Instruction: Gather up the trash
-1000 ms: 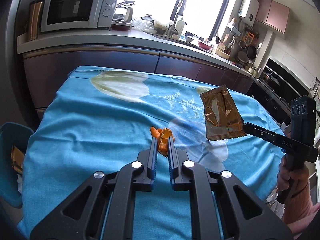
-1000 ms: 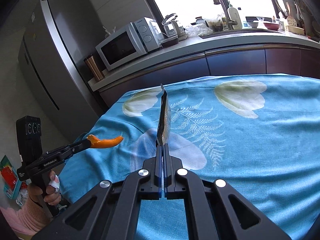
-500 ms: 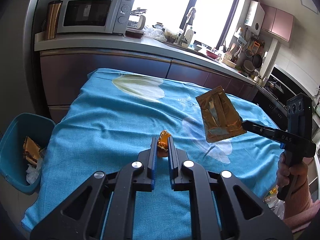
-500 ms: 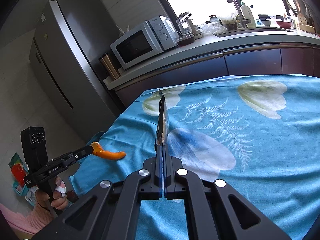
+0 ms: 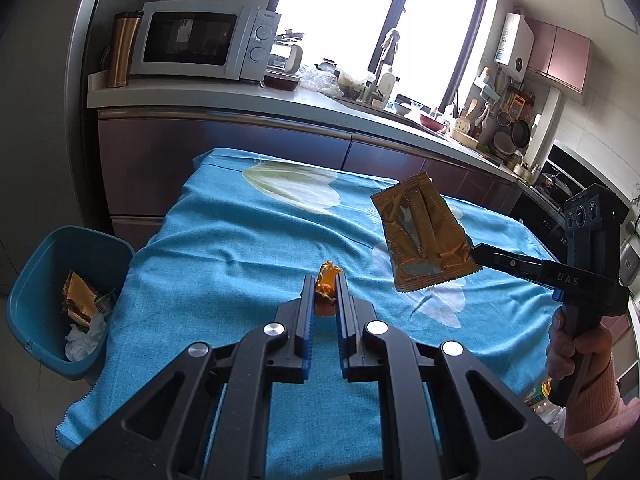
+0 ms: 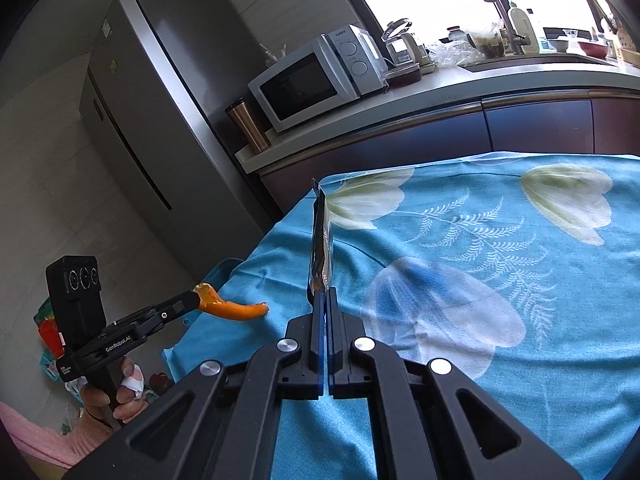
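So we're pinching an orange peel (image 5: pixel 326 286) between the left fingers (image 5: pixel 307 300), which are standing just slightly apart with the peel wedged in the gap. From the right camera the same peel (image 6: pixel 232 307) is sticking out sideways past the tip of the left gripper (image 6: pixel 188 302), curling out over the corner of the blue cloth (image 6: pixel 480 280).

The right fingers (image 6: pixel 334 320) are pressing together on the bottom edge of a brown wrapper (image 6: pixel 320 248), which we're seeing edge-on from that camera, standing upright. From the left camera the wrapper (image 5: pixel 424 236) is showing its flat crinkled face, hanging in the air above the surface off the tip of the right gripper (image 5: pixel 478 254), not touching the cloth (image 5: pixel 224 248).

Going outward, both grippers are hovering over the cloth-covered surface, which has big white flower prints on it. A teal bin (image 5: pixel 44 284) is sitting on the floor just off the left edge of the surface, already holding a brown wrapper and some crumpled white paper. Behind it all we're looking at a counter (image 5: pixel 240 100) with a microwave (image 5: pixel 200 40) and a copper tumbler (image 5: pixel 122 48), plus a fridge (image 6: pixel 152 120) off to the side.
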A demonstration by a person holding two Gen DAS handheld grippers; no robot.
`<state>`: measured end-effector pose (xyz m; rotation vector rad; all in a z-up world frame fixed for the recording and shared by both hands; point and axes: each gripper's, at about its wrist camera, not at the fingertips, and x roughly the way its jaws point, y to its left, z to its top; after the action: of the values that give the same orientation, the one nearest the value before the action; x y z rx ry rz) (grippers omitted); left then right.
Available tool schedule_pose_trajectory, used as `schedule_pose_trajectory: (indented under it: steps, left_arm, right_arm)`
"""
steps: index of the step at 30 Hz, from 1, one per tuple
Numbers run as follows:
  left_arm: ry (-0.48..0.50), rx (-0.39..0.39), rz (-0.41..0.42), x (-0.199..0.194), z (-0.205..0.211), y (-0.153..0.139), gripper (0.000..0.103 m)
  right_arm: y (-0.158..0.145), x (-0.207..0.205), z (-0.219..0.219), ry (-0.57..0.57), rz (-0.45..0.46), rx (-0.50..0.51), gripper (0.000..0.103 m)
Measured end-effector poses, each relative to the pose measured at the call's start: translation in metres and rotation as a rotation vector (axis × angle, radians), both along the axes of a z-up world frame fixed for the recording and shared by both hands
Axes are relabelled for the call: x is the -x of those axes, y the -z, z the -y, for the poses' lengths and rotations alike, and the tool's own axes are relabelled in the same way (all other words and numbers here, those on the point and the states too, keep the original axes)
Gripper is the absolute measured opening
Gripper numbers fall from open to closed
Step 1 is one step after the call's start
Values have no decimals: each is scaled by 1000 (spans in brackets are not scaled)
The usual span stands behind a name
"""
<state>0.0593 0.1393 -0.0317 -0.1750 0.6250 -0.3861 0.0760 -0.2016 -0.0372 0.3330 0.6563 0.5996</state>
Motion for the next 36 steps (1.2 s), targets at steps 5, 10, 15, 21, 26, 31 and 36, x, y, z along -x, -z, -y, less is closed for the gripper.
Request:
schedule_pose_trajectory:
  steps: [5, 10, 15, 21, 26, 31, 36]
  left_arm:
    - [-19, -1, 17, 6, -9, -5, 10]
    - [-37, 4, 25, 12, -19, -9, 10]
    - [-57, 4, 27, 16, -28, -12, 10]
    - [-83, 6, 27, 20, -40, -14, 10]
    - [-101, 5, 27, 23, -48, -16, 10]
    - [-122, 4, 30, 25, -57, -18, 10]
    - [-149, 3, 37, 28, -69, -21, 10]
  right_arm:
    - [-2, 0, -10, -24, 5, -5, 0]
    - [-5, -1, -20, -47, 8, -11, 0]
    - [-7, -2, -32, -74, 10, -17, 0]
    - [-7, -6, -47, -111, 6, -25, 0]
    - [-8, -9, -61, -147, 5, -29, 0]
    - [-11, -13, -76, -185, 4, -33, 0]
    - [-12, -16, -92, -217, 4, -33, 0]
